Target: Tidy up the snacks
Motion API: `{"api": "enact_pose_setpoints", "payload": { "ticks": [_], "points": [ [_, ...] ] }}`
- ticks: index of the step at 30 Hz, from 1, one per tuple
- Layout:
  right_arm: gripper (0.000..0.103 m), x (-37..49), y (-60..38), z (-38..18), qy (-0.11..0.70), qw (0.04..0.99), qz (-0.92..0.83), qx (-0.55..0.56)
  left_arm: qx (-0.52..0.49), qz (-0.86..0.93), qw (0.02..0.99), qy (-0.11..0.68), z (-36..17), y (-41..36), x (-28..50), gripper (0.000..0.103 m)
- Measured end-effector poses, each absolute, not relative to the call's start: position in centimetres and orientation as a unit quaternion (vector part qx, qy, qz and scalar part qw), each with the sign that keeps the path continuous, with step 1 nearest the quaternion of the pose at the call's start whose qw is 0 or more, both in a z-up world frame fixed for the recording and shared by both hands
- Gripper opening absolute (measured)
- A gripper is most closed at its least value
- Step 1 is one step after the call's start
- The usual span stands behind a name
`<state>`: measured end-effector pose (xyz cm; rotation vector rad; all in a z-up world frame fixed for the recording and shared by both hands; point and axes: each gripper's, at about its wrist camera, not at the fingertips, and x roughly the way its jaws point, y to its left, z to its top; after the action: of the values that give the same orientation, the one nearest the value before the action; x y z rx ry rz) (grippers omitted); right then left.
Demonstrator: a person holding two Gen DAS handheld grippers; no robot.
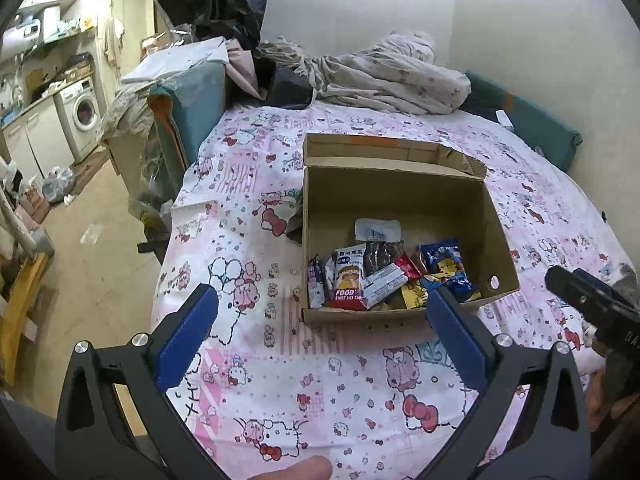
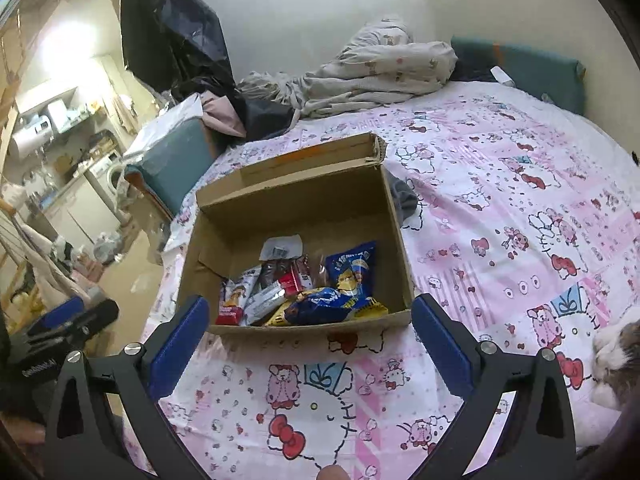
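While snacks (image 2: 304, 292) sit in box (image 2: 224, 220), left gripper (image 1: 322, 304), right gripper (image 2: 310, 314) wide, empty.

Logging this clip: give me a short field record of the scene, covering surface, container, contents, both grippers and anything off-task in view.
surface: bed sheet, pink cartoon print
container: cardboard box, open, lid flap folded back
contents: snack packets heaped at the near end, including a red rice cake pack and a blue bag; far end of box bare
left gripper: open, empty, short of the box
right gripper: open, empty, at the box's near wall
off-task: cat at right edge; bundled blanket behind the box
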<state>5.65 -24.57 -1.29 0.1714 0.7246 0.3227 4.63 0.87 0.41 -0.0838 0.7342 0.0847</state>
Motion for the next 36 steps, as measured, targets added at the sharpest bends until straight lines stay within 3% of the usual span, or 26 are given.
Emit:
{"api": "enact_pose_setpoints", "payload": {
  "ticks": [36],
  "points": [
    [0.103, 6.3, -23.1, -2.6, 0.369, 0.915, 0.148, 0.070, -0.046, 0.046, 0.927, 0.369, -0.2, 1.2, 5.3, 0.103]
  ]
}}
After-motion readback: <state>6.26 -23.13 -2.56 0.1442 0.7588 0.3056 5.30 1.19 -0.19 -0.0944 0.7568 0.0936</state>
